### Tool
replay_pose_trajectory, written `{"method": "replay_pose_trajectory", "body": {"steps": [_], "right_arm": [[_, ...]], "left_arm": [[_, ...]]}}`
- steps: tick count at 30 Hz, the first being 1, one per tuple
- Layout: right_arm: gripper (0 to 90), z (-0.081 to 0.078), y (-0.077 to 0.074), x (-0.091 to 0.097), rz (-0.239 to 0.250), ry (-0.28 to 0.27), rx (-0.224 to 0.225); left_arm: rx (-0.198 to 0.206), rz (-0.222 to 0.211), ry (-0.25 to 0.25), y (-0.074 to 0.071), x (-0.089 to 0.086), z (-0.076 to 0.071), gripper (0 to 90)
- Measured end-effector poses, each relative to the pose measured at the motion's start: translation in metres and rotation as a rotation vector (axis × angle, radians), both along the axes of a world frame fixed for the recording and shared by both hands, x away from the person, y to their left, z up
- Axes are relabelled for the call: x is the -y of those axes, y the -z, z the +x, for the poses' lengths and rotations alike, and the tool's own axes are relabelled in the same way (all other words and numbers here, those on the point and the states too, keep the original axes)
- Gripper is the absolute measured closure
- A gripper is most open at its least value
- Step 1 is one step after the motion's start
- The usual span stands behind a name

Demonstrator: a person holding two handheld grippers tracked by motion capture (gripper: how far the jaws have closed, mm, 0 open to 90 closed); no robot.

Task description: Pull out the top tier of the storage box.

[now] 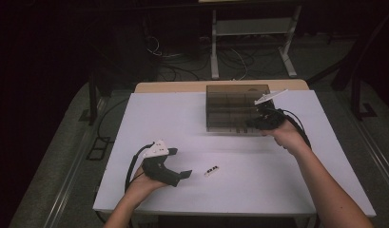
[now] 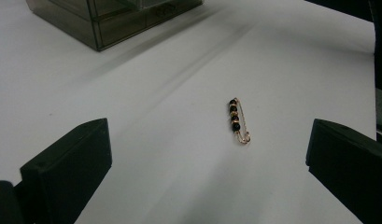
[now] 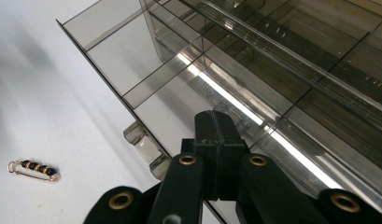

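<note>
Nearest to me, my left claw point(image 1: 182, 175) rests low on the white surface point(image 1: 149, 118), jaws spread wide and holding nothing. Straight ahead of it, between the two black jaws in the left gripper view, lies the beaded pin point(image 2: 238, 121) — a gold safety-pin shape strung with dark beads, flat on the surface and apart from both jaws. From above the pin sits just beside the claw's tips, well short of the box.

Farther out, my right claw point(image 3: 216, 135) has its jaws pressed together. Its tips sit at the front edge of a drawer point(image 3: 132, 65) pulled out of the smoked clear organizer box point(image 1: 237, 107). I can't tell whether they pinch that thin front wall or merely rest against it. The drawer shows divided compartments that look bare, and a small clear handle tab point(image 3: 144, 144) juts from its front.

I read this as the step where the drawer is open and steadied while the pin waits to be picked up. Next I'd ease the left claw forward until the pin lies between the pads, then close gently — it's thin and flat against the surface, so the jaws must come down low and square or it will skate away. Then carry it across to an open compartment.
</note>
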State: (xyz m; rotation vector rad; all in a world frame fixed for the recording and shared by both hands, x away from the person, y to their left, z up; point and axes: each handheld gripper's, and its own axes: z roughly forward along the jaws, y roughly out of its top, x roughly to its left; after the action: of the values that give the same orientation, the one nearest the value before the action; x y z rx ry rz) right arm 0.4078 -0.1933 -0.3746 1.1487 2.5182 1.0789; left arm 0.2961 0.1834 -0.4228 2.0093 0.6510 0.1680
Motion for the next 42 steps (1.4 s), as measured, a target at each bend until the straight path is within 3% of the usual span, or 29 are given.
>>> {"method": "replay_pose_trajectory", "body": {"steps": [42], "right_arm": [[88.5, -0.0069, 0.0033, 0.0021, 0.009, -0.007, -0.004]], "left_arm": [[-0.001, 0.001, 0.0, 0.0002, 0.0002, 0.0002, 0.0]]}}
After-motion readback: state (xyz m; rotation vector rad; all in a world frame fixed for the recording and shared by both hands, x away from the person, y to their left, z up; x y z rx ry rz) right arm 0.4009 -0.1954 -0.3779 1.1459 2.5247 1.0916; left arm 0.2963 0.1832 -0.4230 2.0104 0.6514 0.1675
